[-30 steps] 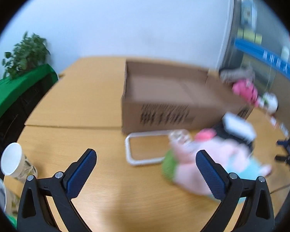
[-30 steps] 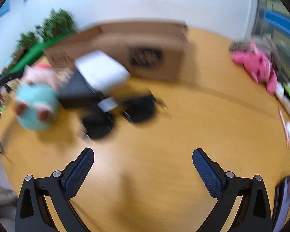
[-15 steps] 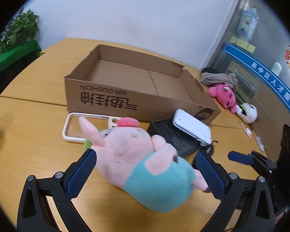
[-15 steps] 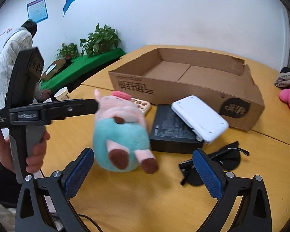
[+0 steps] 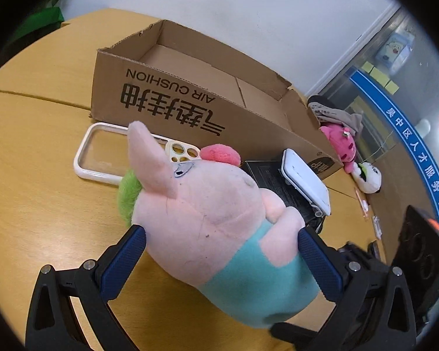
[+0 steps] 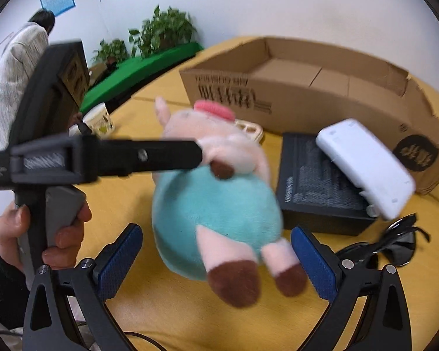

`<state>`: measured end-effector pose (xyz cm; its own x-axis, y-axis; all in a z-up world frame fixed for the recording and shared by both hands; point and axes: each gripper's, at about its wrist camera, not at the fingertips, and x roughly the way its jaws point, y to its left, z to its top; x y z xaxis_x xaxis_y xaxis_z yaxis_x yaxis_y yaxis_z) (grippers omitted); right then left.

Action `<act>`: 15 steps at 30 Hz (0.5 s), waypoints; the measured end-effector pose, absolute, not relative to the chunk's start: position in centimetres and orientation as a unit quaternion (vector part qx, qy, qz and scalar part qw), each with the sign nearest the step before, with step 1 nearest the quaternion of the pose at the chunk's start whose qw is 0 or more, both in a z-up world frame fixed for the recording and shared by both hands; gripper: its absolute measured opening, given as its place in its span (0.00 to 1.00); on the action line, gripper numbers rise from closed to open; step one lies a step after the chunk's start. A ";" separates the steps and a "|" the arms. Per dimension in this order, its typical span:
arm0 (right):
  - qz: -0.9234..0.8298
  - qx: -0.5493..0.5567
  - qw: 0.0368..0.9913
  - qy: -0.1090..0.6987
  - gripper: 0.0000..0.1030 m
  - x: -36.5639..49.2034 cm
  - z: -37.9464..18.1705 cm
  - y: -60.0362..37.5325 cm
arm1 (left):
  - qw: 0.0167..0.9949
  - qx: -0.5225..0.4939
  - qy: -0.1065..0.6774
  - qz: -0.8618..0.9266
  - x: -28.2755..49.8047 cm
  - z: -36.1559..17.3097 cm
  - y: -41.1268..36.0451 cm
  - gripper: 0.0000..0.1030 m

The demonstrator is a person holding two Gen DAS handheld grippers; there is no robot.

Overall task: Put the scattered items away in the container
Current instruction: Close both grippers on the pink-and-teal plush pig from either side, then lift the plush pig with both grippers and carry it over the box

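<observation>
A pink pig plush in a teal shirt (image 5: 219,219) lies on the wooden table in front of the open cardboard box (image 5: 172,105). My left gripper (image 5: 222,260) is open, its fingers on either side of the plush's body. My right gripper (image 6: 216,260) is open, its fingers either side of the plush's (image 6: 216,204) legs. The left gripper's finger (image 6: 149,158) shows in the right wrist view at the plush's arm. The box (image 6: 322,87) holds nothing that I can see.
A clear phone case (image 5: 114,158), a black box (image 6: 316,184) with a white device (image 6: 365,166) on it, and sunglasses (image 6: 395,245) lie near the box. A pink plush (image 5: 339,143) and a white plush (image 5: 368,175) lie far right. A paper cup (image 6: 99,120) stands left.
Both grippers have closed in on the pig plush from opposite ends. It now lies between the fingers of each. The plush looks slightly tilted up at the legs.
</observation>
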<state>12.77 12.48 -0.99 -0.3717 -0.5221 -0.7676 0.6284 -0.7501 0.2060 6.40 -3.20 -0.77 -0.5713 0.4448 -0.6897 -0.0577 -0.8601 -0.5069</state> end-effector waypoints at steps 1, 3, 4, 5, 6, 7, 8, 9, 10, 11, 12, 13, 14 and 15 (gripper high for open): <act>-0.823 0.444 0.350 0.060 0.94 12.6 -1.3 12.2 | 0.151 -0.440 -0.225 0.856 6.4 -0.9 -3.3 1.00; -0.826 0.442 0.343 0.070 0.93 12.6 -1.7 11.7 | 0.157 -0.444 -0.231 0.851 6.3 -1.2 -3.5 1.00; -0.827 0.441 0.342 0.072 0.92 12.6 -1.8 11.6 | 0.162 -0.448 -0.238 0.846 6.3 -1.5 -3.6 1.00; -0.828 0.440 0.340 0.076 0.92 12.6 -1.9 11.3 | 0.165 -0.451 -0.243 0.843 6.3 -1.7 -3.7 1.00; -0.829 0.439 0.337 0.081 0.92 12.7 -2.0 11.1 | 0.169 -0.453 -0.247 0.840 6.2 -1.8 -3.8 1.00; -0.829 0.439 0.334 0.086 0.92 12.8 -2.1 10.9 | 0.174 -0.455 -0.251 0.836 6.1 -1.9 -3.8 1.00; -0.830 0.439 0.331 0.093 0.92 12.8 -2.3 10.6 | 0.179 -0.458 -0.252 0.833 6.1 -2.1 -3.8 1.00; -0.831 0.439 0.326 0.101 0.92 12.9 -2.5 10.3 | 0.183 -0.462 -0.253 0.830 6.0 -2.2 -3.8 1.00; -0.831 0.438 0.325 0.106 0.92 13.0 -2.7 10.2 | 0.187 -0.465 -0.257 0.826 6.0 -2.3 -3.8 1.00; -0.832 0.439 0.321 0.110 0.92 13.1 -3.0 10.1 | 0.191 -0.467 -0.261 0.823 6.0 -2.5 -3.9 1.00; -0.834 0.438 0.316 0.117 0.92 13.2 -3.2 9.9 | 0.195 -0.468 -0.265 0.820 6.1 -2.6 -3.9 1.00; -0.834 0.438 0.312 0.123 0.91 13.3 -3.4 9.8 | 0.196 -0.467 -0.266 0.820 6.2 -2.6 -3.9 1.00; -0.835 0.437 0.310 0.127 0.90 13.3 -3.5 9.8 | 0.195 -0.465 -0.266 0.822 6.3 -2.5 -3.9 1.00; -0.836 0.436 0.308 0.131 0.89 13.5 -3.5 9.9 | 0.196 -0.464 -0.263 0.823 6.5 -2.4 -3.7 0.99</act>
<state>13.48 9.87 -3.50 -0.4311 -0.3998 -0.8089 0.6285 -0.7763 0.0488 6.48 -3.74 -2.41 -0.4938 0.5657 -0.6605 -0.0784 -0.7854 -0.6140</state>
